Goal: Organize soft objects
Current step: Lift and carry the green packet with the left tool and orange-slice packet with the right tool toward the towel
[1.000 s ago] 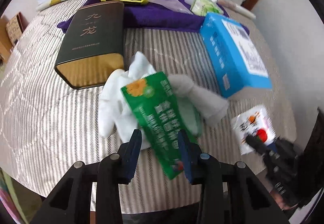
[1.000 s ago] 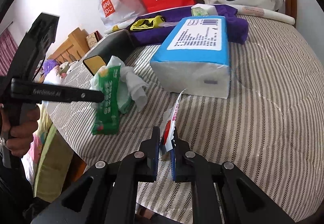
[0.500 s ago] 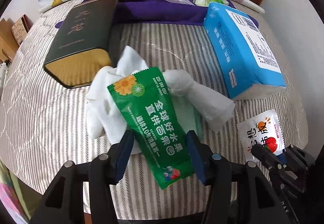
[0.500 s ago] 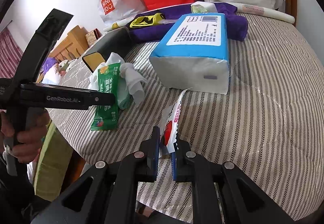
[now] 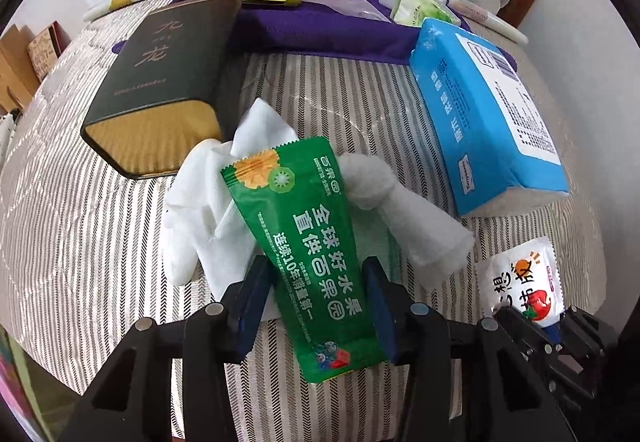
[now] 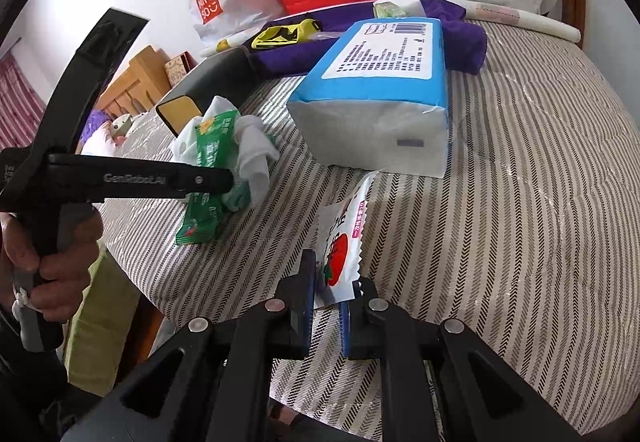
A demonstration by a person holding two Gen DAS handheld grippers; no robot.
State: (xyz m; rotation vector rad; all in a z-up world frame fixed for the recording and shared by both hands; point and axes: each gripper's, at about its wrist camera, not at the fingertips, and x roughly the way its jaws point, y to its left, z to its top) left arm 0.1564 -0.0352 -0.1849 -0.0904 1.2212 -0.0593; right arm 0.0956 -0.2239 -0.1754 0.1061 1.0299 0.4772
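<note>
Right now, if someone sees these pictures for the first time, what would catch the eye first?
Probably the green packet, lying on white cloths between the open fingers of the left gripper. Next, the blue tissue pack in the middle of the striped bed, and the small white packet pinched upright in the right gripper.

The left gripper [image 5: 314, 302] is held low with its jaws spread wide, gripped by a hand [image 6: 60, 266], while the right gripper [image 6: 326, 306] has its jaws nearly closed.
</note>
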